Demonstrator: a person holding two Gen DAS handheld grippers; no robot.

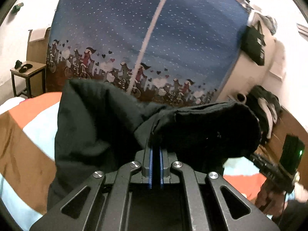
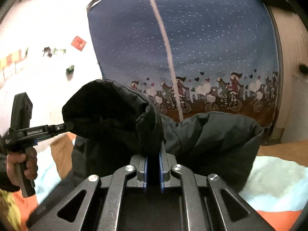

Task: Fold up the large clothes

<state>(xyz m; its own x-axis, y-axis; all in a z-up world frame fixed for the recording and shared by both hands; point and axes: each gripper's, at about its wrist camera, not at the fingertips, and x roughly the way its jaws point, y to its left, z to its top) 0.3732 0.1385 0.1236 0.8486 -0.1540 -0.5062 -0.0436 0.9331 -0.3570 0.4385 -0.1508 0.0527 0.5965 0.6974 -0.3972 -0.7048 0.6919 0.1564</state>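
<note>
Both tongs are up in the air and both are clenched on cloth. The left tongs (image 1: 155, 144) have their blue pads pinched tight on an edge of the dark padded jacket (image 1: 92, 119), and the right tongs (image 2: 153, 154) are doing the same on another part of that one garment. The jacket hangs between the two grips, bunched and puffy, lifted above the bed (image 1: 23, 134) rather than lying flat on it. In the right wrist view the left tongs come in from the left edge, a bare hand (image 2: 21, 165) wrapped round the handle.

By my read the fold has hardly started: no neat crease shows, no sleeve is tucked in, and the bulk of the jacket sags loose. Spreading it flat on the bed and making every fold look to be still ahead.

The count: one jacket, two tongs, one bed with a cover in orange, brown and pale blue bands. Behind it hangs one blue curtain (image 1: 154, 38) printed with cyclists and hearts. One small side table (image 1: 27, 73) stands at the far left, and a heap of dark clothes (image 1: 265, 104) sits off to the right; how many pieces are in it I cannot tell
</note>
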